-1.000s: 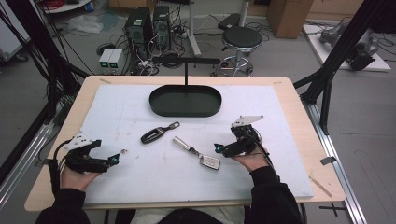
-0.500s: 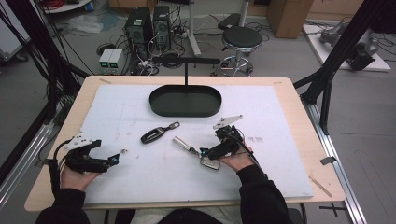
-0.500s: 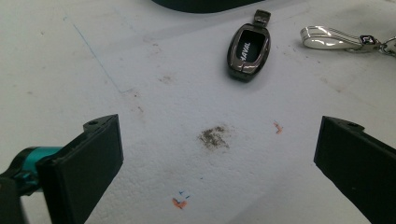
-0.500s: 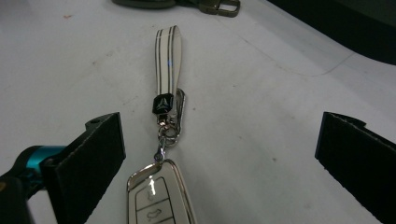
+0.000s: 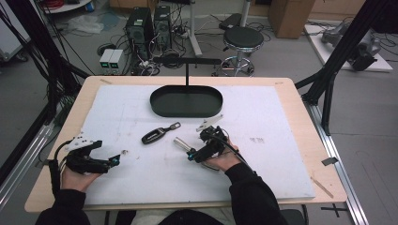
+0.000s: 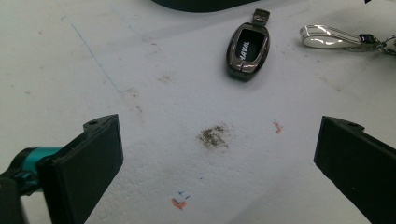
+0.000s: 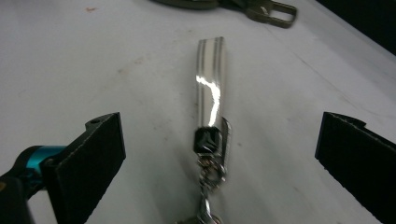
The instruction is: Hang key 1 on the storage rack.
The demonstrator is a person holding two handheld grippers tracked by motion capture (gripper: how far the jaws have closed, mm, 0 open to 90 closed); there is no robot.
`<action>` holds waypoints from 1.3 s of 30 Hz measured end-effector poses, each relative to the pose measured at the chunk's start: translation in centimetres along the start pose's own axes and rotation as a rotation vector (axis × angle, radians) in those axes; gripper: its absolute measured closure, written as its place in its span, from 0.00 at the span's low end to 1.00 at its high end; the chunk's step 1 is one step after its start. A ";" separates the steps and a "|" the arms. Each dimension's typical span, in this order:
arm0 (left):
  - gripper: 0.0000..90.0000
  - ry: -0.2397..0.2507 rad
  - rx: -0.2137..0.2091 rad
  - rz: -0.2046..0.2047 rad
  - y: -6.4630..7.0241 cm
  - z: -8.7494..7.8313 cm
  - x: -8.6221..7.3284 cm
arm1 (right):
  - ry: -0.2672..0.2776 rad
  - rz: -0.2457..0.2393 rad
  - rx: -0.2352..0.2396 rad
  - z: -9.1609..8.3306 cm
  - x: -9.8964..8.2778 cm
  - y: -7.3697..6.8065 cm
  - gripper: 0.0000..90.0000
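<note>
Silver keychain strap [image 7: 210, 95]: lay flat on white table cover [image 5: 281, 122], centre of high view, just R of dark key fob [image 5: 155, 135]
R gripper [image 5: 195, 154]: had slid in from the right over the last sec, now straddled strap; jaws wide apart, nothing clamped
L gripper [image 5: 112, 161]: lower left of frame, unchanged vs a sec ago, jaws apart, empty
Black tray [image 5: 186, 101]: upper centre, empty
Meaning: approach looked done; prob next = lower + close on strap, pickup not yet made
</note>
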State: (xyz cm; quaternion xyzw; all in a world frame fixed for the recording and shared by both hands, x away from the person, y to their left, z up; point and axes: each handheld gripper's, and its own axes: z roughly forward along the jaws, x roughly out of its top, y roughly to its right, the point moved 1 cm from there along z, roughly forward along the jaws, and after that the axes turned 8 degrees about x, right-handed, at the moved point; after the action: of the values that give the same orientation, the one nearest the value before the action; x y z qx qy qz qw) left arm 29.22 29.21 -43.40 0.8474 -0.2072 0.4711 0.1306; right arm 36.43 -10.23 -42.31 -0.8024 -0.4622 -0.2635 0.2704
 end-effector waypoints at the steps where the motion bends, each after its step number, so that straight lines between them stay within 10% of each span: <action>1: 0.02 0.000 -0.001 0.000 0.0 0.0 0.0 | -0.026 -0.021 -0.003 0.7 0.6 -0.3 0.01; 11: 0.02 -0.003 -0.007 0.002 0.0 0.0 0.0 | -0.129 -0.054 -0.034 3.1 1.5 -0.4 0.08; 17: 0.02 -0.003 -0.006 0.002 0.0 0.0 0.0 | -0.168 -0.053 -0.038 3.3 1.5 -0.1 0.40; 32: 0.02 0.011 -0.007 0.003 0.0 -0.1 0.0 | -0.165 -0.081 -0.042 3.6 1.7 -0.6 0.82; 39: 0.02 0.014 -0.003 0.006 -0.1 -0.1 0.0 | -0.155 -0.062 -0.059 3.2 1.7 -0.7 0.84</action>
State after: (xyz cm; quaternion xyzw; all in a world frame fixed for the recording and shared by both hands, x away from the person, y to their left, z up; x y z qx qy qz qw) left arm 29.19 29.29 -43.38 0.8433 -0.2093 0.4770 0.1319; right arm 37.12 -6.81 -43.32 -0.8131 -0.4987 -0.2221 0.2019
